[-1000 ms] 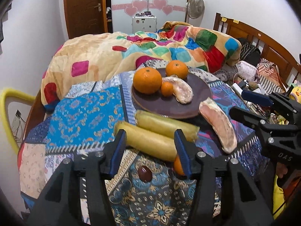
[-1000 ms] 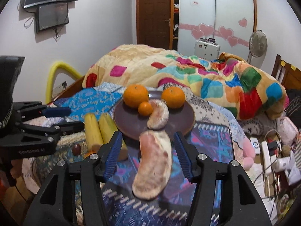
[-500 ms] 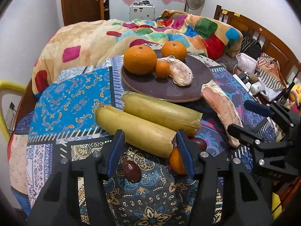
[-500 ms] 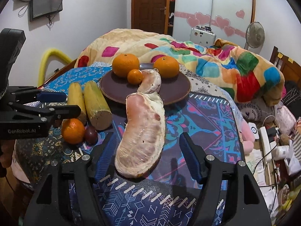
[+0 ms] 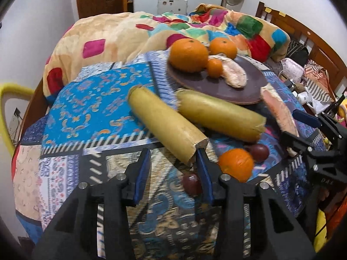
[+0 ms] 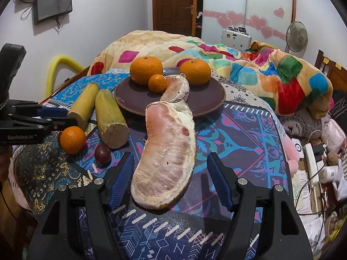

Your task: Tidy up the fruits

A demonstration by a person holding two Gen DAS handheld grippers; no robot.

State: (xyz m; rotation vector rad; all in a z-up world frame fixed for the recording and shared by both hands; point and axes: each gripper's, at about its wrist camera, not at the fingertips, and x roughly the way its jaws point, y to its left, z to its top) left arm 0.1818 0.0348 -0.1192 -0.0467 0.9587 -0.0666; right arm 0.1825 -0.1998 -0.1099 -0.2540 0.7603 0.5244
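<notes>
Both tongs have closed in: left tongs (image 5: 173, 169) gape at the cane (image 5: 167, 125) end, right tongs (image 6: 170, 179) gape round the pomelo slice (image 6: 167, 158). Pre-grasp step; next, clamp and carry to the plate (image 6: 208, 104).

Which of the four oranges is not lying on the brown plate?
The medium orange on the patterned cloth, beside a dark plum; the other three sit on the plate.

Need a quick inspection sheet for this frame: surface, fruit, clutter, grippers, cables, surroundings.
Surface: patterned cloth on the bed.
Job's things: plate holds three oranges and a pomelo piece; larger pomelo slice, two sugarcane pieces, one loose orange and a dark fruit off it.
Clutter: bottles, papers at right.
Grippers: left gripper open at a cane end; right gripper open around the slice.
Cables: power strip, cords.
Surroundings: quilt, fan, wardrobe.
</notes>
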